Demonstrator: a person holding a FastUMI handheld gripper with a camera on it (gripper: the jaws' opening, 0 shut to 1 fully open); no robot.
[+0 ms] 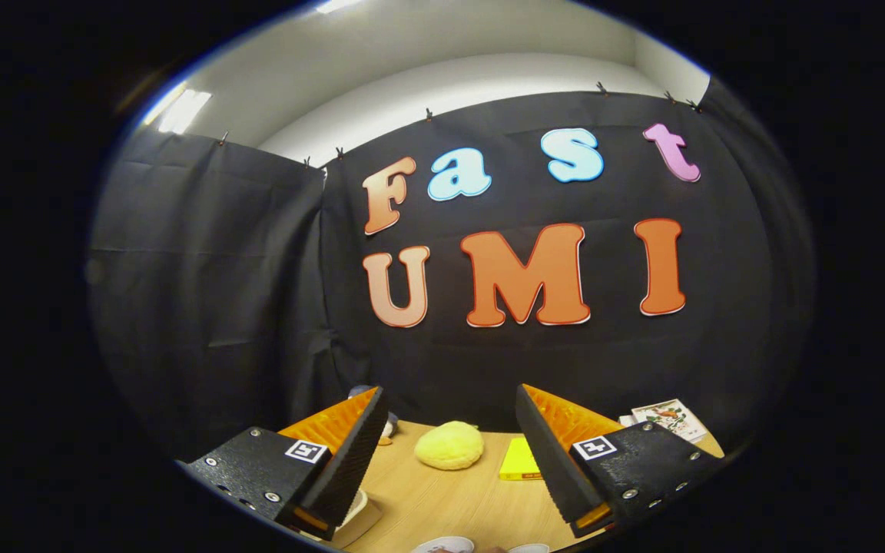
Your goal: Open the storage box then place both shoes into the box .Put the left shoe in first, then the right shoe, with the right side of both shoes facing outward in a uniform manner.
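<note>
Well apart, gripper [449, 453] fingers hold nothing above the table [442, 499].

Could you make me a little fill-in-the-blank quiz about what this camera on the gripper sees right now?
1. The gripper has its fingers spread ____, with nothing between them.
2. Beyond the fingers, a soft ____ plush toy lies on the wooden table.
3. Beside the plush toy lies a flat yellow ____.
4. The wall behind the table is hung with ____ cloth.

Missing words: open; yellow; book; black
</note>
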